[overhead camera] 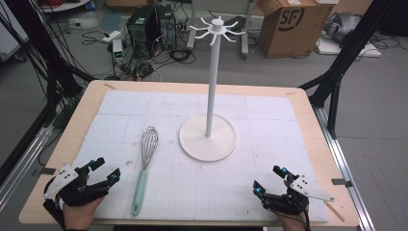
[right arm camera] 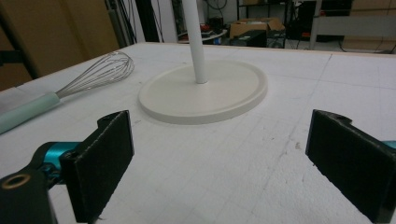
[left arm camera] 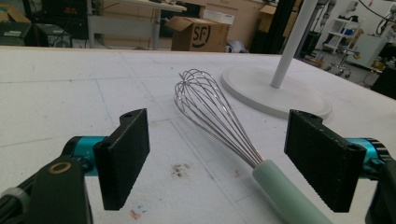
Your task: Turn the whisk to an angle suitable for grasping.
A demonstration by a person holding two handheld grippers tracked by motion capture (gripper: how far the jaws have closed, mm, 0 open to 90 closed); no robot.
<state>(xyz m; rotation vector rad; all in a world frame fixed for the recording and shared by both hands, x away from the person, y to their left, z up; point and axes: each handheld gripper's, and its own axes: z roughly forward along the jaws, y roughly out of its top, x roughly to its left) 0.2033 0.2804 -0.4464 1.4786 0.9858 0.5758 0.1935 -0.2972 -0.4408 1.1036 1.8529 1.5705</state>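
Nothing started yet: whisk (overhead camera: 144,161) lies untouched beside the stand (overhead camera: 208,137), both left gripper (overhead camera: 102,171) and right gripper (overhead camera: 267,180) jaws released and empty.

Wire whisk (overhead camera: 144,163), mint-green handle, flat on the white mat, handle nearward.

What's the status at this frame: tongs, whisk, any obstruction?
Both tongs, left and right, open, empty. Whisk flat on mat, untouched, beside left tongs. Hook stand behind; nothing blocking.
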